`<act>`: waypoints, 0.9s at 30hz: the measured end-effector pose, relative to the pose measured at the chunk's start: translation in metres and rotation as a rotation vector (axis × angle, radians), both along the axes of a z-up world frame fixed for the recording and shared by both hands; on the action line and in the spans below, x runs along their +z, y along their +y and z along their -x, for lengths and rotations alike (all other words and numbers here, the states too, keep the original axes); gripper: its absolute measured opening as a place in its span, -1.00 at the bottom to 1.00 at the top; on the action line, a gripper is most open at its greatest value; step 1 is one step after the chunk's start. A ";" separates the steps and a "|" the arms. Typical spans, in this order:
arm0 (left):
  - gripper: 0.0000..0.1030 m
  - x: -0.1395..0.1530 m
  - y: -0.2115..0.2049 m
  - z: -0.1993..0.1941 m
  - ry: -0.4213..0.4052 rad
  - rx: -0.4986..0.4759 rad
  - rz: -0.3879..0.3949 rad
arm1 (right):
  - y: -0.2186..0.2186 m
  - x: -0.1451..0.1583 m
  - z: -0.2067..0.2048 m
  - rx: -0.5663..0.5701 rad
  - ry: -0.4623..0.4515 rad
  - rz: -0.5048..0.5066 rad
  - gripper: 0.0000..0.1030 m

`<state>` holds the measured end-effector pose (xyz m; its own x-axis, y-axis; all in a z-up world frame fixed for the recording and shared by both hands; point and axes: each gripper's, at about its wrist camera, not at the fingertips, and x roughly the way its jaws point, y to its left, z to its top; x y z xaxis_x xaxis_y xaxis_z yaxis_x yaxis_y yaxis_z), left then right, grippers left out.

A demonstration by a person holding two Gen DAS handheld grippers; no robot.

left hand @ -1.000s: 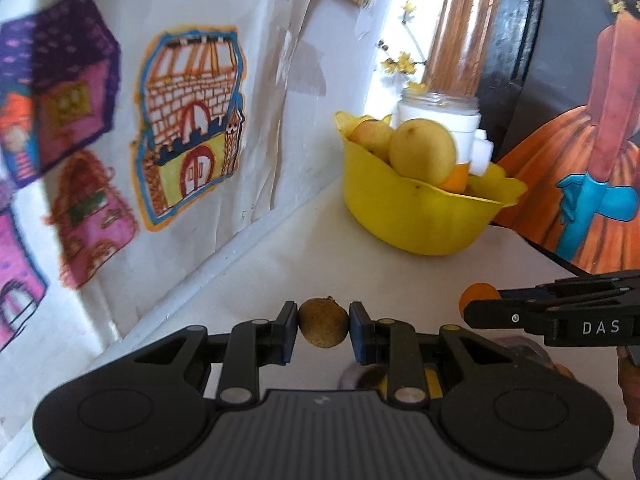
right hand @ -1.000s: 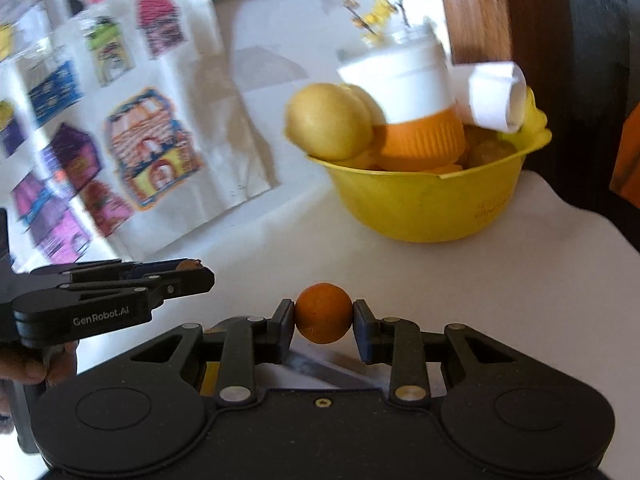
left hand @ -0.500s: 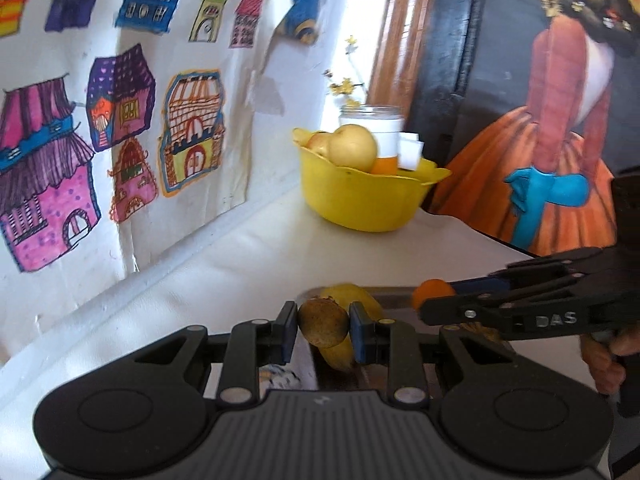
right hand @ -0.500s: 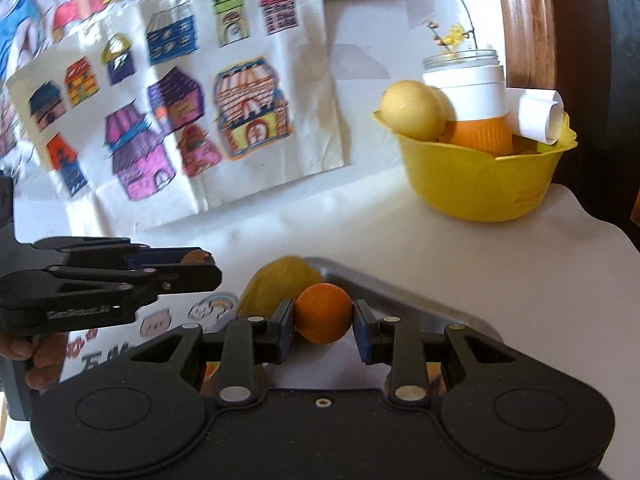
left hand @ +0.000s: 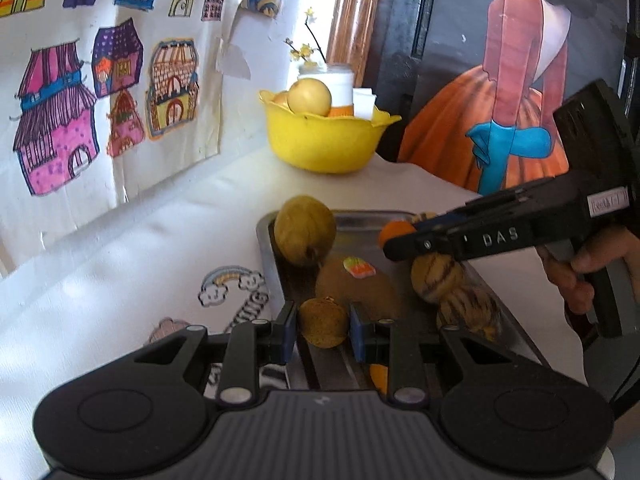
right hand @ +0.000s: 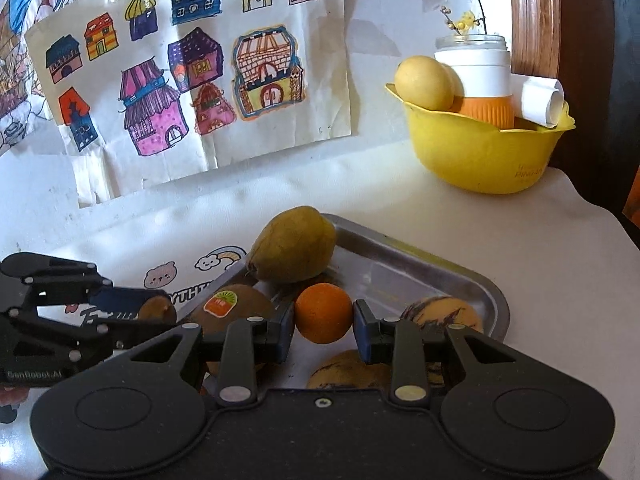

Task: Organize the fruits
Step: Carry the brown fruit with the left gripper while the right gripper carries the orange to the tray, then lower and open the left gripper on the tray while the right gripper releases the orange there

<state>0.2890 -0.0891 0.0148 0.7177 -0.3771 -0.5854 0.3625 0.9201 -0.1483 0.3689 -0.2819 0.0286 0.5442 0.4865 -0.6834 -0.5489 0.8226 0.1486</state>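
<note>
Metal tray (right hand: 472,280) on the white table (right hand: 560,248). In it: a large yellow-green pear-like fruit (right hand: 292,244) at the far corner; a brown kiwi with an orange sticker (right hand: 232,312) just beside it; two yellow fruits with dark stripes (left hand: 438,278) along the right side. One more bit of orange shows under the left tool, cut off, kind not clear.

Left gripper (left hand: 323,326): jaws clenched on a small brown speckled fruit (left hand: 323,322), held above the near end of the tray. Whether it touches the tray floor is hidden by the tool body.

Right gripper (right hand: 324,322): jaws clamped on a small orange (right hand: 324,313), over the middle of the tray, in front of the pear-like fruit. In the left view that gripper (left hand: 394,240) comes in from the right, with the orange (left hand: 394,232) half covered by its fingers.

Yellow bowl (right hand: 480,160) at the far right corner of the table, well apart from the tray. It holds a round yellow fruit (right hand: 424,82), a white-and-orange container (right hand: 480,84) and a rolled white paper (right hand: 542,102); the lower contents are hidden by the bowl wall. A glass jar with a yellow-flowered twig (right hand: 470,20) stands behind, base out of sight.

Children's house drawings (right hand: 192,76) are taped to the wall. Cartoon prints on the table cloth (right hand: 200,268) are partly covered by the tray and the tools.
</note>
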 end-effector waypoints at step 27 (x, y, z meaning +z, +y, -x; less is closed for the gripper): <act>-0.41 -0.004 -0.018 0.015 -0.010 -0.062 -0.164 | 0.021 -0.004 -0.003 0.014 0.028 0.125 -0.35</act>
<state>0.2740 -0.1076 0.0107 0.7022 -0.3207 -0.6356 0.4198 0.9076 0.0058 0.3720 -0.2605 0.0243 0.5175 0.4043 -0.7541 -0.5577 0.8278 0.0611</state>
